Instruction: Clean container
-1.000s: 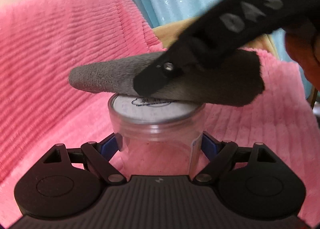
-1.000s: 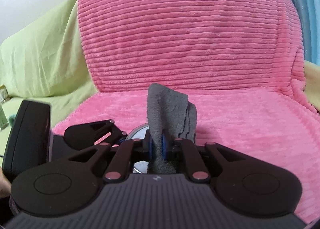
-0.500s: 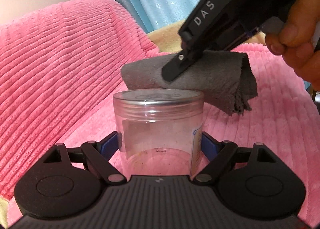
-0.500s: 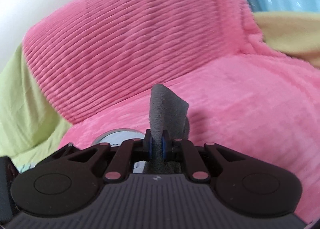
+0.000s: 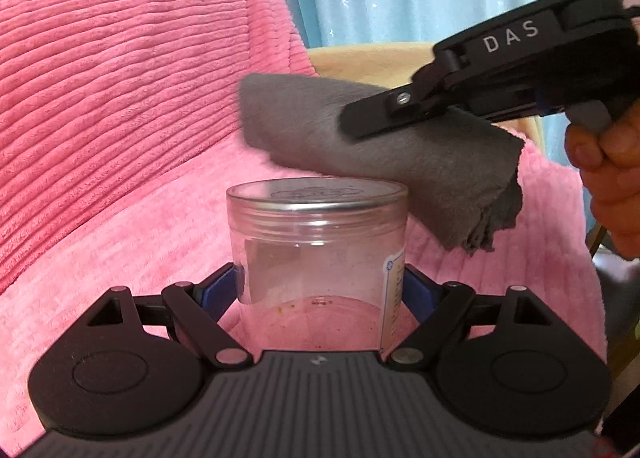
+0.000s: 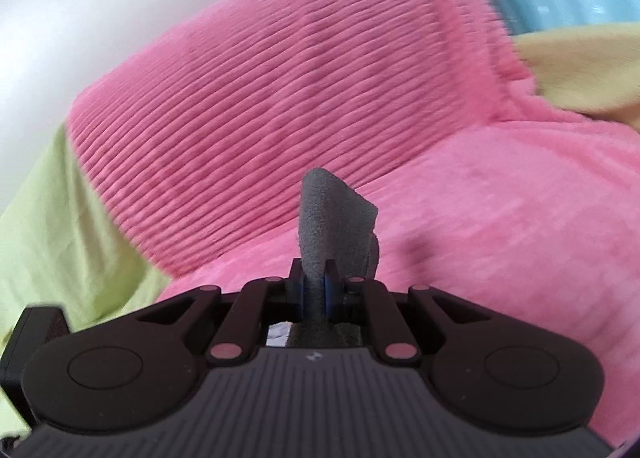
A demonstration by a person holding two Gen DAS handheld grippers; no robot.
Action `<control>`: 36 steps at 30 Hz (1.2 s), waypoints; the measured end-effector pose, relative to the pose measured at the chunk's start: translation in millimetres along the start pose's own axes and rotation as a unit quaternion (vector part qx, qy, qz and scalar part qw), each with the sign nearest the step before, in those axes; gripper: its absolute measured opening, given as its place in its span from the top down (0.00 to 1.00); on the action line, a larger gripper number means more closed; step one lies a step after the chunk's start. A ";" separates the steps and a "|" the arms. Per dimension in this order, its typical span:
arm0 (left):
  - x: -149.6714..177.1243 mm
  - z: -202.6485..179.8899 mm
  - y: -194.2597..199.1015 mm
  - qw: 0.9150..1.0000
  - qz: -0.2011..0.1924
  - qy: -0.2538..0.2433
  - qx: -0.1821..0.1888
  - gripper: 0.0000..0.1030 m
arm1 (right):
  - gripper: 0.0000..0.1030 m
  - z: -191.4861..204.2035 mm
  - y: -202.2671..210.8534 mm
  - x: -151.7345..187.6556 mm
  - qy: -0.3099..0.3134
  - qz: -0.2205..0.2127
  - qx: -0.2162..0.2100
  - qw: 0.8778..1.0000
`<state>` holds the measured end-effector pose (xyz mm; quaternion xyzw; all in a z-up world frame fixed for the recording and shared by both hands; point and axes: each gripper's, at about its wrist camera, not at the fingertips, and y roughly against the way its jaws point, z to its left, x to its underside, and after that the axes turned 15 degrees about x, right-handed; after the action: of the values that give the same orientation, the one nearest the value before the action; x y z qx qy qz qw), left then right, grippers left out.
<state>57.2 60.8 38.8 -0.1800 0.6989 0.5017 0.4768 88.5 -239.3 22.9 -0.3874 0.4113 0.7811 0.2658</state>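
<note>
Jar [image 5: 318, 258] sits upright betw. left tongs [image 5: 320, 290], pinched at both sides, lid on, over pink blanket [image 5: 120, 137]. Right tongs [image 6: 316, 290] pinch folded grey cloth [image 5: 380, 153], which hovers just above lid; can't tell if touching. Step looks like wiping the top. Next: lower cloth onto lid w/ light pressure, sweep across, left holding jar steady.

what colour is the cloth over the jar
Grey cloth, clearest in the left wrist view.
</note>
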 end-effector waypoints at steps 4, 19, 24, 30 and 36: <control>-2.8 22.3 -11.1 0.999 0.014 -0.025 -0.017 0.17 | 0.92 17.9 -4.7 5.6 0.069 0.025 0.001 0.997; -33.0 72.8 -57.8 0.997 0.013 -0.060 -0.038 0.17 | 0.93 30.5 -3.3 7.2 0.104 0.013 0.024 0.994; -40.7 70.5 -75.1 0.996 0.011 -0.086 -0.034 0.17 | 0.93 25.4 -3.2 5.3 0.092 0.016 0.032 0.995; -45.1 71.2 -81.4 0.993 0.018 -0.107 -0.037 0.17 | 0.93 15.7 -1.2 1.6 0.068 0.012 0.046 0.997; -29.2 28.8 -66.4 0.993 0.023 -0.109 -0.034 0.17 | 0.93 6.4 13.2 -5.1 0.025 -0.031 0.041 0.998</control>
<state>133.7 50.7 27.2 -0.1244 0.6293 0.5530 0.5316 79.1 -241.2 35.2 -0.4081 0.4372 0.7453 0.2947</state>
